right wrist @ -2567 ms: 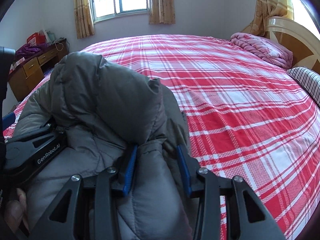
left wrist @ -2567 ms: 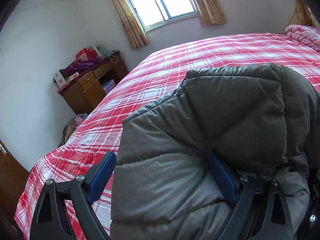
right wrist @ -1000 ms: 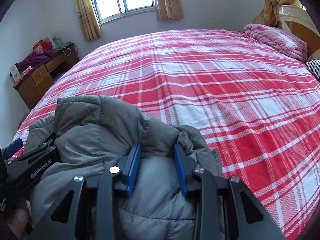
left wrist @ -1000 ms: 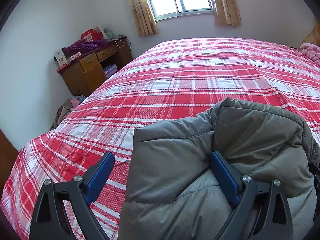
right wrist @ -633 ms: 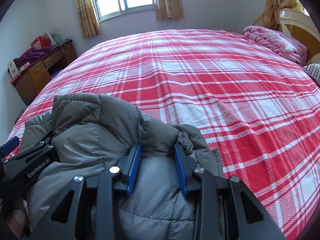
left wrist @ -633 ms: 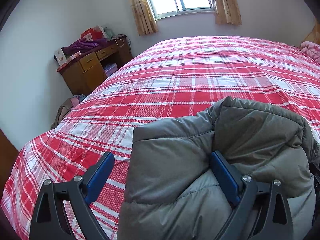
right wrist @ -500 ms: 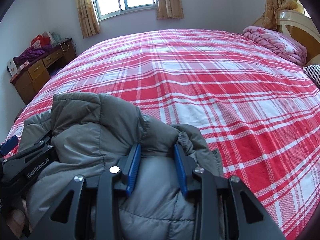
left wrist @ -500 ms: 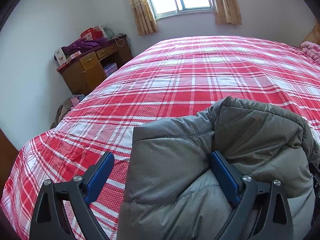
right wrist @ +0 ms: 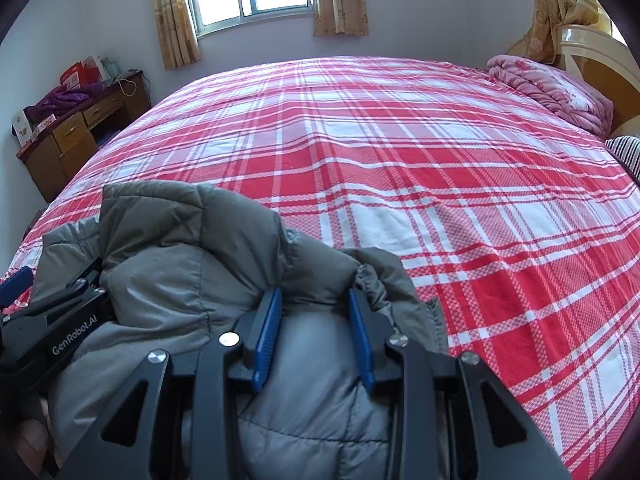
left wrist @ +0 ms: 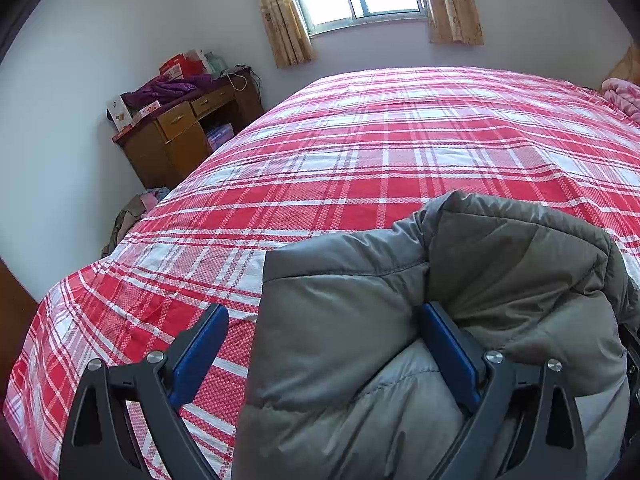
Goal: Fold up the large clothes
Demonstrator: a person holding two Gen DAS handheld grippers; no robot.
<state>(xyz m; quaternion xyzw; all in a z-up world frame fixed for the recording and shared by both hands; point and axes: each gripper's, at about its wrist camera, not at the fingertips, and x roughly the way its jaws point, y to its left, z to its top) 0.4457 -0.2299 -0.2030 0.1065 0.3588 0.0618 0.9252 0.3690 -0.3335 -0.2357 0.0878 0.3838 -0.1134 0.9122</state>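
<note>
A grey puffer jacket (left wrist: 360, 300) lies bunched at the near edge of the red plaid bed (left wrist: 380, 152). My left gripper (left wrist: 324, 312) is open wide. Its right pad (left wrist: 448, 344) rests against a fold of the jacket, and its left pad (left wrist: 200, 348) stands apart from the cloth, over the sheet. In the right wrist view the jacket (right wrist: 192, 248) fills the lower left. My right gripper (right wrist: 314, 294) is shut on a thick fold of it, with cloth bulging between the blue pads. The left gripper's black body (right wrist: 60, 320) lies against the jacket's left side.
A wooden desk (left wrist: 180, 140) piled with boxes and purple cloth stands by the far left wall. Clothes (left wrist: 136, 208) lie on the floor beside the bed. A pink quilt (right wrist: 552, 88) and a striped pillow (right wrist: 628, 156) sit by the headboard (right wrist: 592, 48) at right.
Since the oldest frames the jacket has come down and back toward the near edge, showing more of the bed. Over the last second nothing has visibly moved.
</note>
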